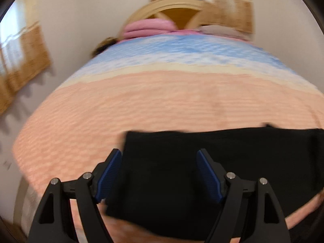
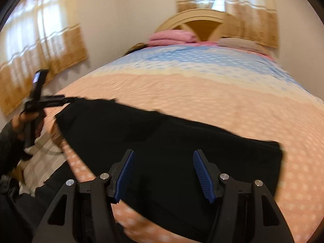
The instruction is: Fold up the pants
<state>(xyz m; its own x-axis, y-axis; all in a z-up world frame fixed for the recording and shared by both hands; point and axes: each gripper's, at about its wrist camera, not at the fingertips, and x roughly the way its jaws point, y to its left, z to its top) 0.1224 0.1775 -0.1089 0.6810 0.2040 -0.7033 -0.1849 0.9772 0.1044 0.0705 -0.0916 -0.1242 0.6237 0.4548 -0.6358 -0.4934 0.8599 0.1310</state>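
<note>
Black pants point(image 1: 253, 151) lie flat as a long folded band across the near part of the bed. My left gripper point(image 1: 159, 151) hovers over their left end, open, blue pads point(image 1: 109, 174) wide apart and nothing pinched between them. In the right wrist view the same pants point(image 2: 162, 133) stretch from the bed's left edge to a squared right end. My right gripper point(image 2: 163, 151) is open above their middle, its pads apart from the cloth. A person's hand point(image 2: 26, 121) holds the other tool's handle at the pants' far left end.
The bed cover point(image 1: 141, 101) is pink near me and blue further back. Folded pink bedding point(image 1: 147, 27) and a pale pillow point(image 1: 220, 30) lie by the wooden headboard point(image 1: 178, 6). A curtained wall point(image 2: 50, 46) stands to the left, with patterned floor point(image 2: 40, 162) below.
</note>
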